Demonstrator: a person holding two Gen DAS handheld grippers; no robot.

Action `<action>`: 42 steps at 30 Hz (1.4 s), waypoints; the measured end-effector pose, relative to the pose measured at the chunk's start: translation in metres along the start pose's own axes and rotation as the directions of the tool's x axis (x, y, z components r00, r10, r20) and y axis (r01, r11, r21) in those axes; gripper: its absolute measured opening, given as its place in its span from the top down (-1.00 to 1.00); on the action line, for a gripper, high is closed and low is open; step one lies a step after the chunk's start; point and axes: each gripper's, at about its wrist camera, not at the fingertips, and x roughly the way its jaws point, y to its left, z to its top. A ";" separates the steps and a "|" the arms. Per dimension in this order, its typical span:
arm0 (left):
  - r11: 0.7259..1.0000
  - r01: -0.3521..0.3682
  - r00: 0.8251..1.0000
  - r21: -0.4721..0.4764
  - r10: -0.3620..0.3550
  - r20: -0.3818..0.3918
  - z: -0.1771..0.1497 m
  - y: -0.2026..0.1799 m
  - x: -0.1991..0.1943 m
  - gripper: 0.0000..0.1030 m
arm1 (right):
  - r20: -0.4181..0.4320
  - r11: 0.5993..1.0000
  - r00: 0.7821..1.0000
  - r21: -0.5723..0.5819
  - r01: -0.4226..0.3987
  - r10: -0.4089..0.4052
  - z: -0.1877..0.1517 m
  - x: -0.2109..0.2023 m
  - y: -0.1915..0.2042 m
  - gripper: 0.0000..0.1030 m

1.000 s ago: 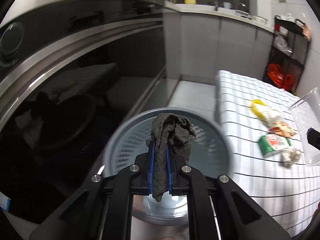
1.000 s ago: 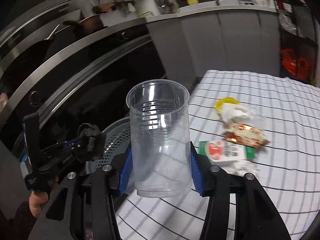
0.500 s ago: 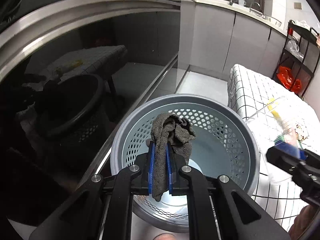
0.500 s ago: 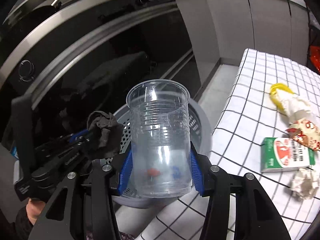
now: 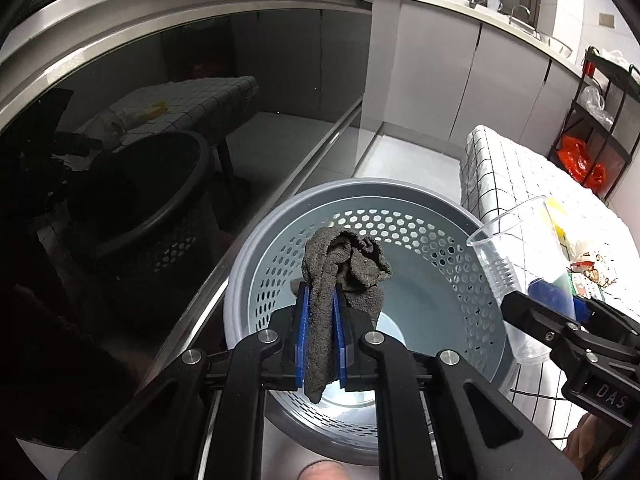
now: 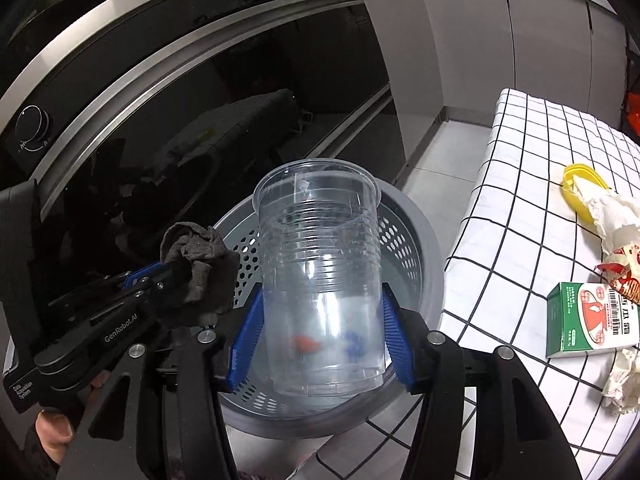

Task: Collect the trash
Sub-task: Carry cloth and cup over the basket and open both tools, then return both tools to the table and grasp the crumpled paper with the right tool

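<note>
My left gripper is shut on a crumpled dark grey rag and holds it above the grey perforated trash basket. My right gripper is shut on a clear plastic cup, upright, over the same basket. The cup and right gripper show at the right of the left wrist view; the rag and left gripper show at the left of the right wrist view.
A table with a checked cloth stands right of the basket. On it lie a yellow lid with crumpled paper, a red wrapper, a green carton and a paper wad. A dark glass oven front is at the left.
Both grippers have moved from the table side to above the basket. The cup and rag now hang over its opening. Both grips are unchanged.
</note>
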 end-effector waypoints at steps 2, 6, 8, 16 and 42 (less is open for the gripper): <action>1.000 0.000 1.000 -0.005 0.000 0.005 0.000 0.001 -0.001 0.57 | 0.005 1.000 1.000 0.007 -0.004 0.004 -0.001 -0.001 -0.001 -0.29; 1.000 -0.004 0.999 -0.011 0.004 0.038 0.000 0.001 -0.008 -0.07 | 0.020 1.000 1.000 0.026 -0.007 0.006 -0.001 -0.006 -0.007 -0.31; 1.000 -0.009 0.998 -0.005 0.009 0.056 0.000 -0.001 -0.011 -0.07 | 0.022 1.000 1.000 0.028 -0.006 0.005 -0.002 -0.007 -0.007 -0.31; 1.000 -0.016 0.999 0.002 0.016 0.050 0.000 -0.003 -0.012 -0.07 | 0.020 1.000 1.000 0.014 -0.002 0.001 -0.007 -0.009 -0.005 -0.31; 0.991 -0.033 0.993 0.126 0.018 0.114 -0.008 -0.059 -0.043 -0.22 | 0.031 0.984 0.990 0.116 0.133 -0.137 -0.068 -0.109 -0.086 -0.31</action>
